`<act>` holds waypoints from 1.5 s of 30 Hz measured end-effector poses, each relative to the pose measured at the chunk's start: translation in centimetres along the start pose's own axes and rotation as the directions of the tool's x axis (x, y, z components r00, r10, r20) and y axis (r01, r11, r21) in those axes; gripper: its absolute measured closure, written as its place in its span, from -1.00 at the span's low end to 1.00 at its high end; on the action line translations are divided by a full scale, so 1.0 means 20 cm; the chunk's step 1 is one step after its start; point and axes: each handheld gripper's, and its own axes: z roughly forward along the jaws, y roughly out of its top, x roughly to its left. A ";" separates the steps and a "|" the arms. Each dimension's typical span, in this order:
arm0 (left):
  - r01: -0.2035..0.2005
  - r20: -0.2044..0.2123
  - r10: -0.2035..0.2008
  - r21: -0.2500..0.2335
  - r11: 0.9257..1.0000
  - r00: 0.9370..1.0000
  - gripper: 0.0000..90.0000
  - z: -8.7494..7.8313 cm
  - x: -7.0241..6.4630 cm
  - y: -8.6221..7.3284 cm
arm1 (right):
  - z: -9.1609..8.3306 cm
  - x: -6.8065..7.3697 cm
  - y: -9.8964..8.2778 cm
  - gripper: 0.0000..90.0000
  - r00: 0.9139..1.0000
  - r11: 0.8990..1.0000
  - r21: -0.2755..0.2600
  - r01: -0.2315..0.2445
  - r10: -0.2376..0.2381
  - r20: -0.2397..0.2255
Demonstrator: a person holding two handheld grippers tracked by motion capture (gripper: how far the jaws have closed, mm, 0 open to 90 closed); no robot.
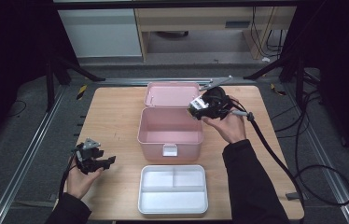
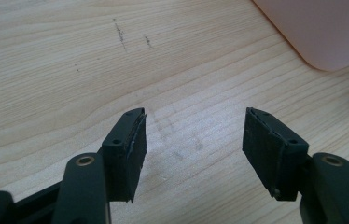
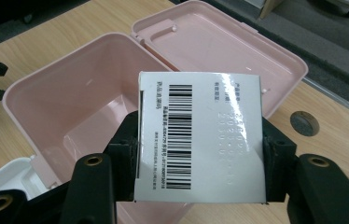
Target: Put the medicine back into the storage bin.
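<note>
My left gripper (image 1: 99, 160) at lower left of high view, over bare table (image 1: 112, 116), jaws spread, nothing between them. White divided tray (image 1: 172, 189) at bottom centre, just below open pink box (image 1: 170, 127), lid laid back. My right gripper (image 1: 199, 108) at upper right of centre, beside box rim, clenched on white barcode carton (image 3: 198, 137); carton above box interior in right gripper view.

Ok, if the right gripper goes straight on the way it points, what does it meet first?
Probably the open pink box: the right gripper, shut on a white carton, points down into it. Depth is unclear.
</note>
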 end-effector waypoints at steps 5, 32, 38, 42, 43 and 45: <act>-0.003 0.004 0.003 0.002 1.000 1.000 -0.12 0.00 0.00 0.00 | 0.06 0.02 0.02 0.01 1.000 1.000 0.001 0.001 -0.001 -0.019; -0.008 0.009 0.008 0.006 1.000 1.000 -0.12 0.01 0.00 0.00 | 0.38 0.14 -0.05 -0.01 0.995 0.990 0.125 0.058 -0.048 -0.082; -0.005 0.010 0.005 0.004 1.000 1.000 -0.12 0.01 0.00 0.00 | 0.42 0.17 -0.07 -0.02 0.993 0.983 0.166 0.084 -0.069 -0.093; -0.007 0.011 0.007 0.006 1.000 1.000 -0.12 0.01 -0.01 0.00 | 0.45 0.18 -0.09 -0.04 0.992 0.980 0.176 0.089 -0.072 -0.104; -0.008 0.011 0.008 0.007 1.000 1.000 -0.12 0.01 -0.01 0.00 | 0.45 0.18 -0.09 -0.06 0.991 0.981 0.168 0.095 -0.078 -0.109; -0.010 0.013 0.010 0.008 1.000 1.000 -0.12 0.01 -0.01 0.00 | 0.45 0.18 -0.09 -0.05 0.991 0.985 0.150 0.087 -0.071 -0.114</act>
